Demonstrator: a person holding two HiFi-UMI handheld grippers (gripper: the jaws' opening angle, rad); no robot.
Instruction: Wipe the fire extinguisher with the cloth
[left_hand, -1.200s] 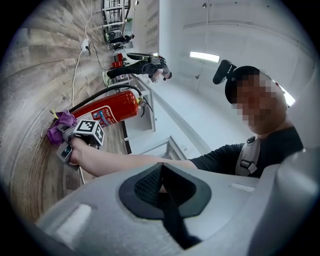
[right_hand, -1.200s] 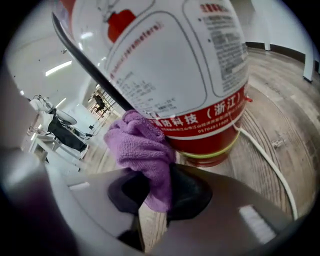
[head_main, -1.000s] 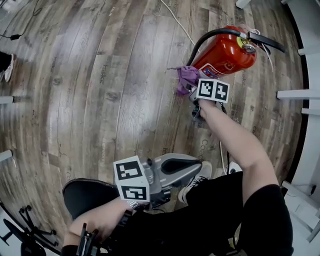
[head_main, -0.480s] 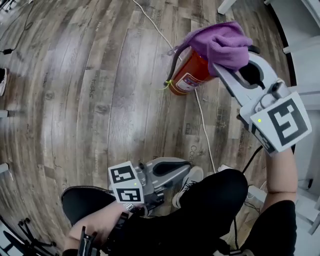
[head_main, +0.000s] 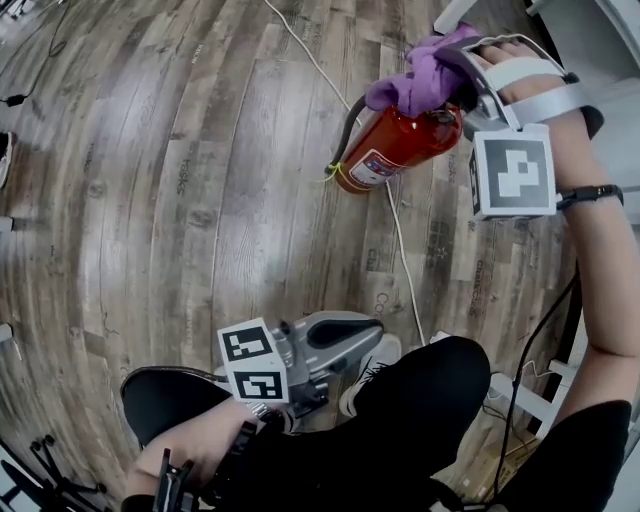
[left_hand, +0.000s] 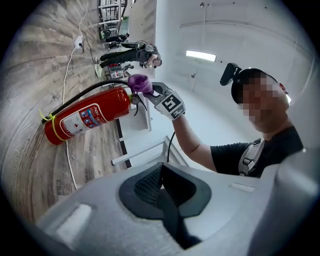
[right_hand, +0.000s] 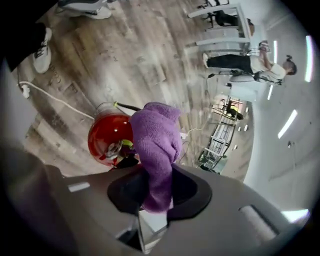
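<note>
A red fire extinguisher (head_main: 395, 150) with a black hose stands on the wood floor at the upper right of the head view. My right gripper (head_main: 455, 85) is shut on a purple cloth (head_main: 425, 75) and holds it against the extinguisher's top, over the valve. The right gripper view looks down on the red dome (right_hand: 107, 135), with the cloth (right_hand: 157, 145) bunched between the jaws of my right gripper (right_hand: 157, 192). My left gripper (head_main: 350, 335) is low by my lap, shut and empty. From the left gripper (left_hand: 162, 187) I see the extinguisher (left_hand: 85, 117) and cloth (left_hand: 140, 83).
A white cable (head_main: 400, 250) runs across the floor past the extinguisher's base. White furniture legs (head_main: 455, 12) stand just behind it. My shoe (head_main: 375, 362) is near the left gripper. A black chair base (head_main: 50, 480) sits at the lower left. Another person (right_hand: 240, 62) stands farther off.
The right gripper has carried the cloth from the extinguisher's side, up through the air, and down onto its top. The left gripper has stayed in place.
</note>
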